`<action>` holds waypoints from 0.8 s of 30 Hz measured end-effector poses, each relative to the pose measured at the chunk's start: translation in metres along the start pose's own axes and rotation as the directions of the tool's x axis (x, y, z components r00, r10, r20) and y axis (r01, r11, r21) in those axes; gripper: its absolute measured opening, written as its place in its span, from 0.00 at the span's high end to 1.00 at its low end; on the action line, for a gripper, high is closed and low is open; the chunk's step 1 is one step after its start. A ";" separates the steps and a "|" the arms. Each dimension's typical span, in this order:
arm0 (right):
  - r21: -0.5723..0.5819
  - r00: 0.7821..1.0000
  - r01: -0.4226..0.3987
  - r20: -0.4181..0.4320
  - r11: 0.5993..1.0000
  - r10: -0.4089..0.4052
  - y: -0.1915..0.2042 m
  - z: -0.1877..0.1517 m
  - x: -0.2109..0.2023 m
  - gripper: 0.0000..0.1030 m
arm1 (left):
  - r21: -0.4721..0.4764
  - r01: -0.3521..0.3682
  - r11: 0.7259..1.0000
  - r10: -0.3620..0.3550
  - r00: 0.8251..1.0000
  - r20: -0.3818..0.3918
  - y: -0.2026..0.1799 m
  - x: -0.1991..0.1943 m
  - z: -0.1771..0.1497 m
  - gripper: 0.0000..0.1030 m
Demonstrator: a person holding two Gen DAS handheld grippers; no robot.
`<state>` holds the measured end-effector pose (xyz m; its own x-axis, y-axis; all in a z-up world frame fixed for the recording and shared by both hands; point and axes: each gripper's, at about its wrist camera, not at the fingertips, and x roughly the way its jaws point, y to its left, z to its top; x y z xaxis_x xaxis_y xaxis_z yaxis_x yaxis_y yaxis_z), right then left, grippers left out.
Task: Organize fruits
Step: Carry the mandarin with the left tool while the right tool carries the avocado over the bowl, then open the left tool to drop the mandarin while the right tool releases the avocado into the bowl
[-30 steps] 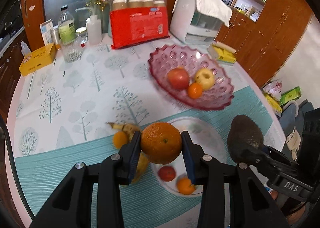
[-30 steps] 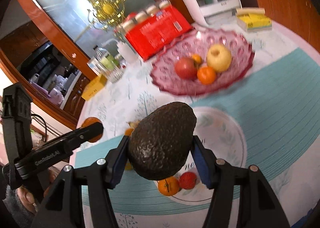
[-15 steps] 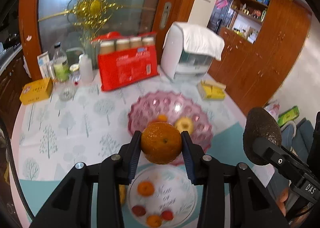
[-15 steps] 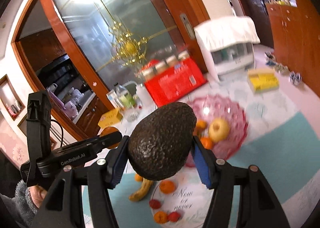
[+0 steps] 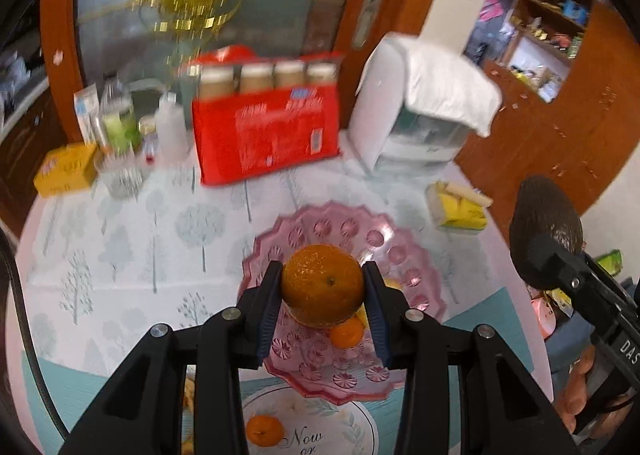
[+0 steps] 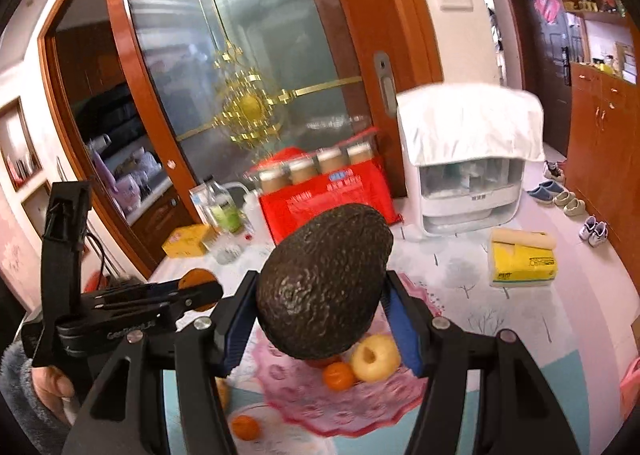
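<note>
Left black hand-held gripper pinching a round orange with dimpled peel between blue-lined pads, held in the air over a scalloped pink glass fruit bowl. Right black hand-held gripper clamped on a dark, pebbly-skinned avocado, likewise lifted clear above the same bowl. Seen from the left wrist view as a dark lump at the right edge, that avocado, with fingers of a person's hand gripping the handle below.

Nearest on the table: a white round plate with printed lettering carrying a small mandarin, just in front of the bowl. In the bowl: a pale yellow apple, a small orange mandarin touching it, and something red mostly hidden under the avocado.

Beyond the bowl, on the tree-patterned tablecloth: a yellow tissue pack to the right, a yellow box far left. At the back edge: a red carton of capped jars, clear bottles, and a white appliance draped with a white cloth. Behind all, a wood-framed glass door with gold ornament.
</note>
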<state>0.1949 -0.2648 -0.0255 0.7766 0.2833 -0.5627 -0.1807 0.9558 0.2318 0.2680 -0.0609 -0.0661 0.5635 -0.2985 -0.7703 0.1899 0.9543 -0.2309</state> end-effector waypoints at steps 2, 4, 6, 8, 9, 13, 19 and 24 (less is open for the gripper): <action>0.003 0.999 0.000 -0.037 1.000 0.000 -0.010 -0.004 0.024 0.41 | -0.015 -0.014 1.000 0.014 0.999 -0.038 0.003 0.022 -0.004 0.63; 0.015 0.997 -0.001 -0.082 1.000 0.002 -0.020 -0.011 0.050 0.41 | -0.025 -0.038 0.999 0.036 0.996 -0.080 0.007 0.044 -0.010 0.63; 0.023 0.993 -0.003 -0.120 1.000 0.006 -0.028 -0.017 0.072 0.41 | -0.031 -0.057 0.998 0.053 0.991 -0.123 0.009 0.066 -0.016 0.63; 0.040 0.986 -0.005 -0.165 0.999 0.011 -0.036 -0.025 0.096 0.41 | -0.032 -0.070 0.997 0.065 0.987 -0.148 0.011 0.080 -0.022 0.63; 0.047 0.983 -0.008 -0.183 0.999 0.016 -0.039 -0.028 0.106 0.41 | -0.034 -0.079 0.996 0.073 0.983 -0.166 0.012 0.089 -0.026 0.63; 0.048 0.969 0.001 -0.248 0.999 0.011 -0.050 -0.042 0.145 0.41 | -0.036 -0.094 0.995 0.084 0.972 -0.219 0.011 0.114 -0.039 0.63; 0.046 0.949 0.005 -0.315 0.999 0.010 -0.057 -0.055 0.182 0.41 | -0.020 -0.105 0.994 0.096 0.959 -0.265 0.009 0.135 -0.052 0.63; 0.035 0.933 -0.002 -0.360 0.999 0.014 -0.057 -0.059 0.197 0.41 | -0.018 -0.103 0.995 0.093 0.953 -0.289 0.007 0.145 -0.060 0.63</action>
<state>0.3229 -0.2586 -0.1960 0.5051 0.3060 -0.8070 -0.1609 0.9520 0.2602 0.3028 -0.0967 -0.2145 0.3223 -0.1907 -0.9272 0.1161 0.9801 -0.1612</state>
